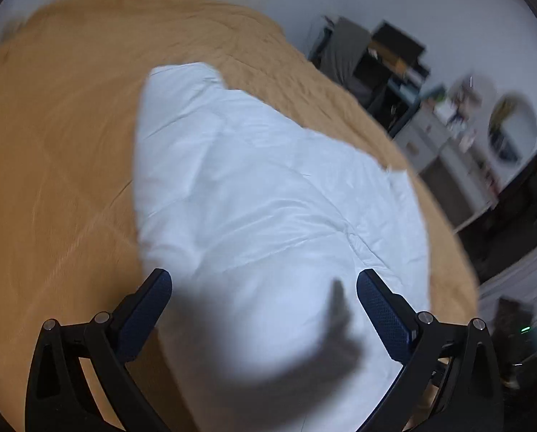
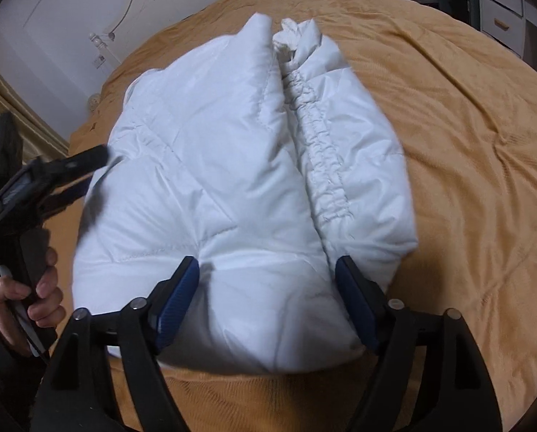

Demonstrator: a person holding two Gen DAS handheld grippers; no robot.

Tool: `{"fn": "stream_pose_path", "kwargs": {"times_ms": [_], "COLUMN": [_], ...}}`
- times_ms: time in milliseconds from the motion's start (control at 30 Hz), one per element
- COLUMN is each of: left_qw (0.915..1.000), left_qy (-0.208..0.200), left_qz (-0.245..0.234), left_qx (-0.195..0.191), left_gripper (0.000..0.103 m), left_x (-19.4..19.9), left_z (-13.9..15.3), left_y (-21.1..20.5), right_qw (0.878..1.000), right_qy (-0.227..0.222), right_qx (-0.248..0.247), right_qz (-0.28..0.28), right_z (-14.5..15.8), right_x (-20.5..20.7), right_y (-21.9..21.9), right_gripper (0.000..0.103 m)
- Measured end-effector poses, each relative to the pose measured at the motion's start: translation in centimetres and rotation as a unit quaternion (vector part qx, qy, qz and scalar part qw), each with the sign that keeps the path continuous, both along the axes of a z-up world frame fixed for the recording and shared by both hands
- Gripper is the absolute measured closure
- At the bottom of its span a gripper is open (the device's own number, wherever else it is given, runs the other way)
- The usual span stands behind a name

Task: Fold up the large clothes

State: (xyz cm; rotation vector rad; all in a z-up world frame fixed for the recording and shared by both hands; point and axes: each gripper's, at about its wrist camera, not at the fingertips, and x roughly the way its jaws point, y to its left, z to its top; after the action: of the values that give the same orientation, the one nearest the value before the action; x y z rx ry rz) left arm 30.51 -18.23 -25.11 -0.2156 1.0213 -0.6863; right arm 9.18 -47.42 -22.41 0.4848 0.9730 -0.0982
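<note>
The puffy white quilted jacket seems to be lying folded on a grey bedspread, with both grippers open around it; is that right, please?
Not quite: the bedspread is mustard-orange, not grey, as the right wrist view shows. The rest holds: the puffy white quilted jacket lies folded on it, with the right gripper and the left gripper both open.

The jacket (image 2: 232,187) lies on the bed cover (image 2: 466,144), folded so its two halves meet along a seam running straight ahead from the right gripper (image 2: 266,302). Its near end sits between that gripper's spread jaws, the larger half ahead of the left jaw, the smaller ahead of the right. The left gripper (image 1: 265,313), jaws apart, hangs over the jacket's near edge; in the right wrist view it is left of the jacket, held by a hand (image 2: 34,295). A desk (image 1: 445,158) stands beyond the bed, ahead-right of the left jaws.
</note>
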Motion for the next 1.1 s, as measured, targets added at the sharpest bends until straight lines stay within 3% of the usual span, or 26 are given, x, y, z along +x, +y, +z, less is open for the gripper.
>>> {"fn": "stream_pose_path", "kwargs": {"times_ms": [100, 200, 300, 367, 467, 667, 733, 833, 900, 1100], "left_qw": [0.9927, 0.9843, 0.9737, 0.9729, 0.9777, 0.9711, 0.9777, 0.9828, 0.9832, 0.9893], "left_qy": [0.096, 0.147, 0.179, 0.177, 0.158, 0.181, 0.156, 0.131, 0.123, 0.088], "left_qz": [0.038, 0.053, 0.019, -0.012, -0.029, -0.021, -0.008, -0.004, 0.003, 0.032], "left_qx": [-0.061, -0.084, -0.139, -0.149, -0.136, -0.154, -0.14, -0.13, -0.135, -0.112], "left_gripper": [0.0, 0.0, 0.0, 0.0, 0.0, 0.0, 0.003, 0.021, 0.027, 0.027], "left_x": [0.7, 1.1, 2.1, 2.6, 3.9, 6.0, 5.1, 3.7, 3.5, 0.6], "left_z": [-2.7, -5.6, -7.3, -7.4, -7.7, -9.7, -8.4, -6.1, -4.3, 2.2], "left_y": [5.0, 6.5, 5.4, 3.7, 1.5, 1.1, 1.2, 2.8, 4.5, 14.1], "right_qw": [1.0, 0.999, 0.991, 0.98, 0.966, 0.958, 0.963, 0.972, 0.971, 0.97], "right_qy": [0.0, 0.023, 0.021, 0.022, 0.01, 0.009, 0.002, -0.015, -0.029, -0.071], "right_qx": [0.005, 0.041, 0.128, 0.198, 0.256, 0.285, 0.271, 0.235, 0.238, 0.215], "right_qz": [-0.001, -0.003, -0.014, -0.019, -0.014, -0.005, -0.001, 0.01, 0.019, 0.091], "right_z": [0.9, 0.3, -1.8, -3.8, -5.8, -8.1, -7.0, -3.6, -1.7, 2.9], "right_x": [-1.1, -1.7, -2.0, -1.5, -0.2, 3.5, 3.9, 3.2, 3.0, 3.3], "right_y": [0.0, -0.9, -2.9, -4.1, -4.9, -5.0, -4.4, -2.8, -1.4, 6.8], "right_gripper": [0.0, 0.0, 0.0, 0.0, 0.0, 0.002, 0.016, 0.036, 0.039, 0.039]}}
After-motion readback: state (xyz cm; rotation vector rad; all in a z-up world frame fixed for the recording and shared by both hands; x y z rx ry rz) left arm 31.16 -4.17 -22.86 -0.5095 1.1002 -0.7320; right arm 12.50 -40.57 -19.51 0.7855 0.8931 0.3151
